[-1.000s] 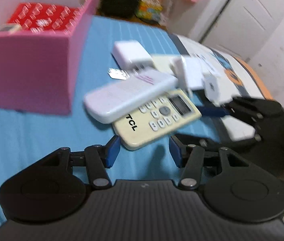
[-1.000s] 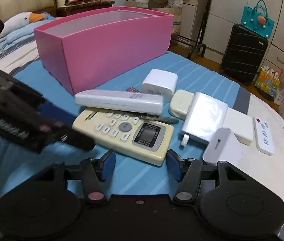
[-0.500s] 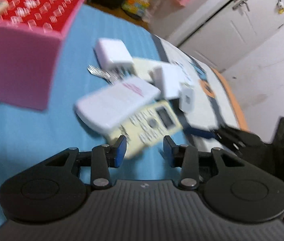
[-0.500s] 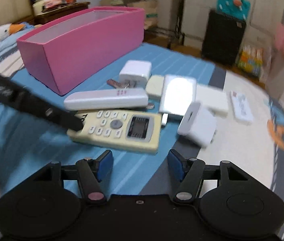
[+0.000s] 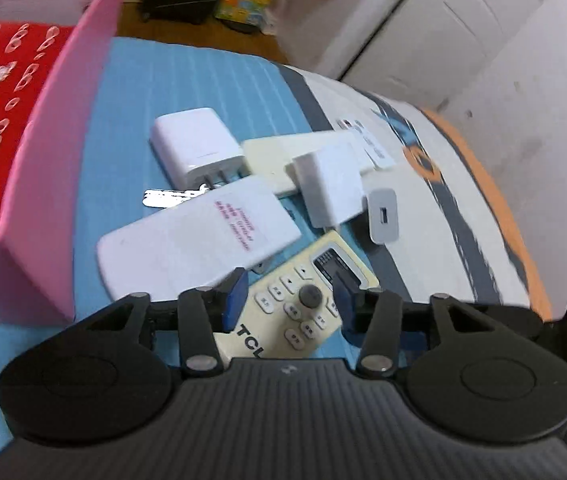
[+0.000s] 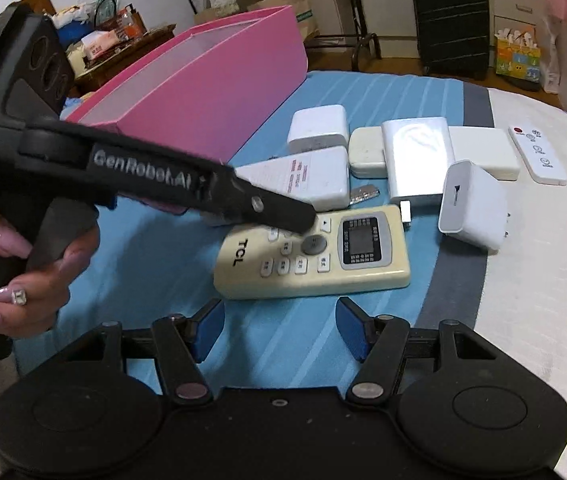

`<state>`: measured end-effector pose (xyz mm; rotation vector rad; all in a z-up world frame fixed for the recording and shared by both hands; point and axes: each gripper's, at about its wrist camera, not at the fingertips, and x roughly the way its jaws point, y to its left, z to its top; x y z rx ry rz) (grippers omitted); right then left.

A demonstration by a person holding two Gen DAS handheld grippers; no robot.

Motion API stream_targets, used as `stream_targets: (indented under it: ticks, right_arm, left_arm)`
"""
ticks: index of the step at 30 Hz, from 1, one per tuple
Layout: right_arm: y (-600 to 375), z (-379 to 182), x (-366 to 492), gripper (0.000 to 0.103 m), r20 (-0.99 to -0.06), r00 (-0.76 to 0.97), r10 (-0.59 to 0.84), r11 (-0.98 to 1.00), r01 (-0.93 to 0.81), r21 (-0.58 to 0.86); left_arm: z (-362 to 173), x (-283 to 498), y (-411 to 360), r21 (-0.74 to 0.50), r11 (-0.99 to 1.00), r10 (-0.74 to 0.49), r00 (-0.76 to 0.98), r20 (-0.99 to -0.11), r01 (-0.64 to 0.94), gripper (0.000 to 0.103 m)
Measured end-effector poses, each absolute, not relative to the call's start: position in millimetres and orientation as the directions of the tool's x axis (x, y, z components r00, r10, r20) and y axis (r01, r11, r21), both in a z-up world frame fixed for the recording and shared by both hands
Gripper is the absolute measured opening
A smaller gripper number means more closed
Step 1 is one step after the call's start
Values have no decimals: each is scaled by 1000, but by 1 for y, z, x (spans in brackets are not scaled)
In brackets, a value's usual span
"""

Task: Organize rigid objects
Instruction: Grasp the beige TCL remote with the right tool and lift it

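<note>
A cream TCL remote point(image 5: 303, 308) point(image 6: 323, 252) lies on the blue bedcover. My left gripper point(image 5: 289, 300) is open, its blue fingertips on either side of the remote; in the right wrist view it reaches over the remote point(image 6: 283, 216). A white remote point(image 5: 199, 236) point(image 6: 307, 176) lies partly on the cream one. White chargers point(image 5: 195, 152) point(image 6: 473, 204), a silver power bank point(image 6: 419, 160) and a small white remote point(image 6: 537, 154) lie around. My right gripper point(image 6: 279, 332) is open and empty, just short of the cream remote.
A pink box point(image 5: 39, 160) point(image 6: 211, 92) with a red patterned item inside stands left of the pile. A key point(image 5: 167, 196) lies by the white remote. A black suitcase point(image 6: 449, 20) and cupboards stand beyond the bed.
My left gripper has moved forward and down so its fingers now straddle the cream remote. The right gripper has swung slightly and stays behind the remote.
</note>
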<state>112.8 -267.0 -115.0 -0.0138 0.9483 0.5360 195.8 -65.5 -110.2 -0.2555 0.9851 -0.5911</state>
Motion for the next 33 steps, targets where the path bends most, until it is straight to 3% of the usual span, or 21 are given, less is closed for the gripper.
stream_targets:
  ticks: [4, 8, 12, 14, 18, 21, 24, 29, 31, 32, 33]
  right_arm:
    - [-270, -115, 115, 67, -763, 472, 441, 871, -431, 237]
    - [-275, -115, 115, 67, -754, 473, 456, 868, -425, 258]
    - [-277, -115, 114, 68, -752, 466, 466, 862, -429, 269]
    - [-277, -114, 113, 75, -762, 461, 455, 867, -425, 261]
    - [-266, -102, 104, 76, -807, 477, 347, 890, -440, 122]
    - [-252, -98, 97, 84, -827, 494, 268, 874, -486, -7]
    - [-245, -104, 99, 86, -830, 506, 234, 875, -482, -47]
    - [-253, -118, 121, 86, -827, 543, 146, 942, -331, -50]
    - [-257, -117, 125, 79, -825, 550, 134, 958, -285, -34]
    - [-258, -115, 124, 69, -822, 555, 129, 961, -275, -35]
    - [-257, -113, 123, 69, -823, 554, 126, 957, -287, -47]
  left_arm:
    - [-106, 201, -76, -417, 802, -571, 345, -745, 428, 63]
    - [-103, 204, -85, -383, 801, -546, 300, -782, 461, 67]
    - [-100, 202, -90, -409, 780, -554, 220, -803, 473, 64]
    - [-101, 200, -91, -482, 752, -588, 128, -798, 450, 61]
    - [-106, 190, -98, -544, 722, -623, 60, -780, 428, 55]
    - [-111, 186, -101, -558, 734, -631, 87, -771, 387, 55]
    - [-116, 185, -99, -527, 772, -609, 178, -773, 356, 53]
    - [-123, 184, -93, -561, 757, -642, 226, -732, 336, 53]
    - [-124, 184, -92, -569, 748, -654, 235, -719, 342, 43]
    - [-126, 184, -91, -584, 739, -666, 228, -711, 335, 41]
    - [-127, 184, -89, -600, 732, -676, 227, -701, 323, 40]
